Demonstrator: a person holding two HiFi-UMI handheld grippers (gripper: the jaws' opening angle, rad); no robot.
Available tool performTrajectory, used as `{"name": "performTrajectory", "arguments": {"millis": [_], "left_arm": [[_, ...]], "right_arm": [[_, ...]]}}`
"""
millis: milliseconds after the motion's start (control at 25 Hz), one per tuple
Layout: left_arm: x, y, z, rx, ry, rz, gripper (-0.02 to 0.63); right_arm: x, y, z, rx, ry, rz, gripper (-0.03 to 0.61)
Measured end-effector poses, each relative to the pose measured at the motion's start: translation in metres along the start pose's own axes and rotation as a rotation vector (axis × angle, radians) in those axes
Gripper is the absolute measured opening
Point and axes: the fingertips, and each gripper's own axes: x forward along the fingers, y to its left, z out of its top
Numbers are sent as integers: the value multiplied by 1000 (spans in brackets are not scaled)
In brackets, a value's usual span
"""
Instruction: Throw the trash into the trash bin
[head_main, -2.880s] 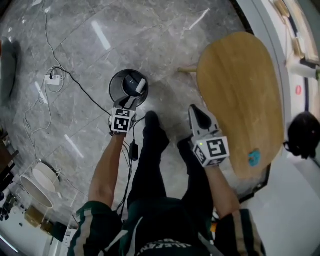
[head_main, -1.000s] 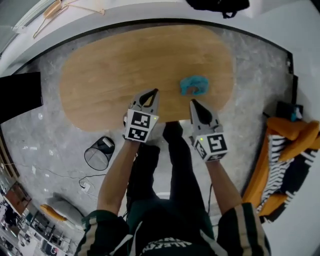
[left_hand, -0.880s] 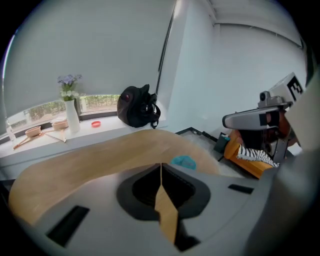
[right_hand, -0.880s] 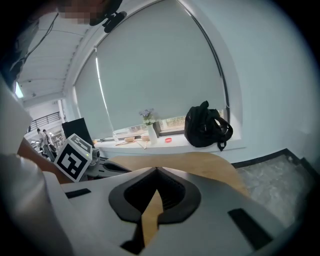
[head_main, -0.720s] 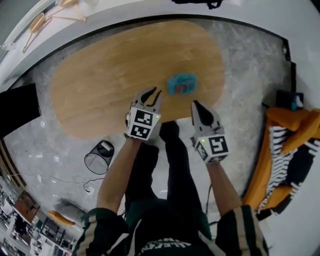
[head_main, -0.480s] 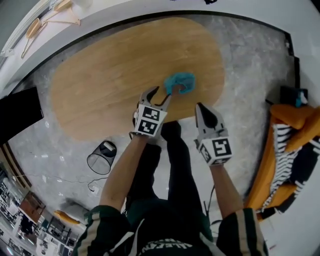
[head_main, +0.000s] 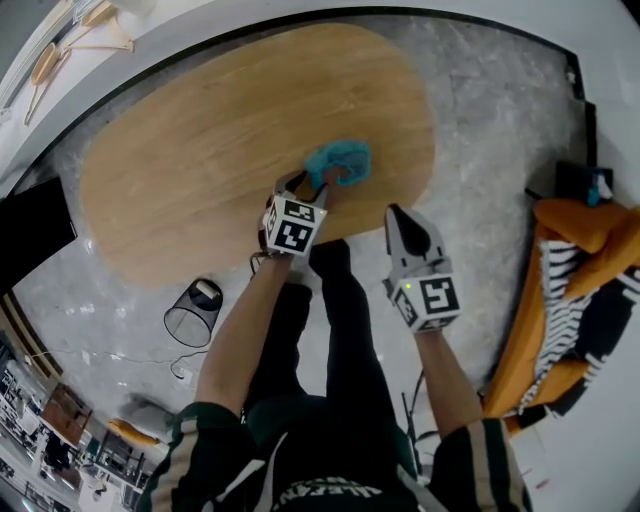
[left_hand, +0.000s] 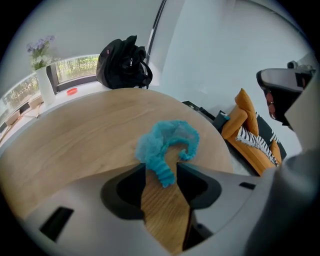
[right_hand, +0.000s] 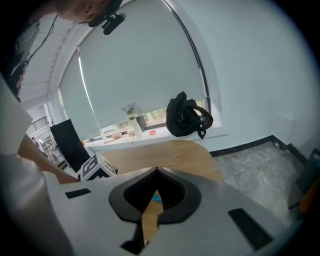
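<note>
Lying on the table (left_hand: 75, 135) between the spread jaws of the left tool (left_hand: 162, 167), the blue net cap (left_hand: 156, 147) looks soft and light — pinch its frilly band. Right tool (head_main: 397, 218) pressed together, empty.

We had the trash (head_main: 338, 162) in bright teal, a crinkled net, showing against the table (head_main: 200, 140) in pale honey wood with fine grain. We saw the left gripper (head_main: 315, 184) in light grey with black pads, its cube (head_main: 291, 226) checked in black-and-white squares. The right gripper (head_main: 396, 213) wore the same grey and the same black-and-white marker. The floor (head_main: 490, 110) was grey marble streaked with white veins, and the trash bin (head_main: 190, 318) was black mesh. We caught a sofa (head_main: 575, 225) in orange with a black-and-white zebra-striped throw (head_main: 590, 310). Our sleeves (head_main: 190, 440) were dark green with white stripes, our trousers (head_main: 345, 310) black. The bag (left_hand: 124, 62) was black too.
</note>
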Motion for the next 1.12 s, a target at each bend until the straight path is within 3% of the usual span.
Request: {"name": "performTrajectory", "arguments": {"millis": [120, 160, 240, 320, 840, 1120], "left_arm": [[6, 0, -1, 14, 21, 25, 184], [6, 3, -1, 22, 25, 44, 155], [5, 9, -2, 40, 27, 74, 32], [5, 11, -3, 54, 22, 84, 17], [-54, 32, 8, -9, -112, 109, 11], [-118, 66, -6, -110, -203, 172, 9]], "right_arm": [[0, -3, -2, -7, 15, 9, -2], [1, -3, -3, -7, 18, 11, -2], [2, -3, -4, -5, 20, 15, -2], [2, -3, -6, -4, 23, 18, -2], [10, 35, 6, -55, 33, 75, -2], [28, 98, 15, -129, 40, 199, -2]]}}
